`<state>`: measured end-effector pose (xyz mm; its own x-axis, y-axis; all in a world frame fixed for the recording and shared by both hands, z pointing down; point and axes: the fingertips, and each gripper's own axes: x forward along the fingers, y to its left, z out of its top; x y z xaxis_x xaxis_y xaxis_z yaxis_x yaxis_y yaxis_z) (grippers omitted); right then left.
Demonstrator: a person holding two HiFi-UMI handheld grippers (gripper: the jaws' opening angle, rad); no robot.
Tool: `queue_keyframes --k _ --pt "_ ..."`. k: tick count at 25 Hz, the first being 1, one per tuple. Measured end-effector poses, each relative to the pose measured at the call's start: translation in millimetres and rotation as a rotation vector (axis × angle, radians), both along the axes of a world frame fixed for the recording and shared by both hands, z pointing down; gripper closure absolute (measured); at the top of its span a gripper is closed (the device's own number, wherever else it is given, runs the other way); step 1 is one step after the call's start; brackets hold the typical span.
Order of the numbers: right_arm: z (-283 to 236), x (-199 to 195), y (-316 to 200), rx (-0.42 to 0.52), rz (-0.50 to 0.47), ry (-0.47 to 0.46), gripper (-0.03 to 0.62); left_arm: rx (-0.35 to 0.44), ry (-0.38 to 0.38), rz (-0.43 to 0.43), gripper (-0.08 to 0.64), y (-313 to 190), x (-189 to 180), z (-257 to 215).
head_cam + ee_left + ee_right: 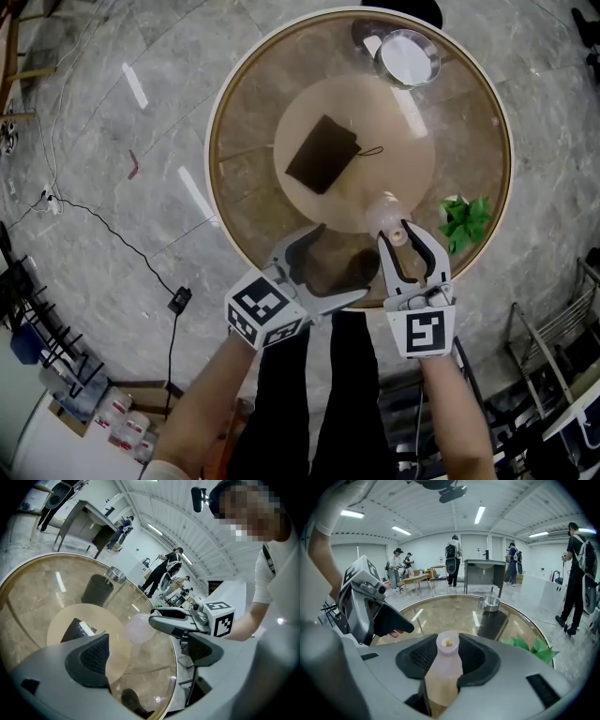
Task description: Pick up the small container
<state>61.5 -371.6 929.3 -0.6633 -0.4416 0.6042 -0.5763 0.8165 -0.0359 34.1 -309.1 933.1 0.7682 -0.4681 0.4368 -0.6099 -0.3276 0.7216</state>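
The small container [384, 214], a translucent pale bottle with an open mouth, stands near the front right of the round glass table [239, 178]. My right gripper [403, 234] is shut on it. In the right gripper view both black pads press the neck of the container [444, 670], which fills the gap of the right gripper [449, 656]. My left gripper [342, 262] hovers open over the table's near edge, just left of the bottle, holding nothing. From the left gripper view, the container [137, 627] shows as a pale blob at the right gripper's tip, beyond my open left gripper [145, 656].
A black pouch [322, 155] lies on a tan disc [394, 159] at the table's middle. A metal bowl [408, 56] stands at the far right rim and a green leafy sprig [466, 220] at the right edge. Cables and a plug [178, 300] cross the floor at left.
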Motion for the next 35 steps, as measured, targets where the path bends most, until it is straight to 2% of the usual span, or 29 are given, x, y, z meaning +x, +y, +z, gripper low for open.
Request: queue_keyframes --k 5,11,16,24,35 --pt "1.6 0.3 0.7 -0.018 0.0 0.003 0.442 -0.034 0.057 -0.027 0.038 0.9 -1.6 0.8" --pt "-0.2 2.0 1.5 -0.066 -0.003 -0.011 0.442 -0.127 0.213 -0.046 0.037 4.9 4.4 -2.4" --pt "-7.2 3.0 4.2 -0.08 -0.013 -0.043 0.442 -0.175 0.315 -0.087 0.031 1.4 6.4 -2.4" --pt "-28.5 -0.3 22.7 -0.114 -0.078 -0.086 0.443 -0.302 0.61 -0.275 0.03 -12.2 2.4 -1.0" --pt "-45.8 -6.5 41.3 -0.139 -0.117 -0.101 0.443 -0.374 0.776 -0.353 0.029 -17.5 12.3 7.6"
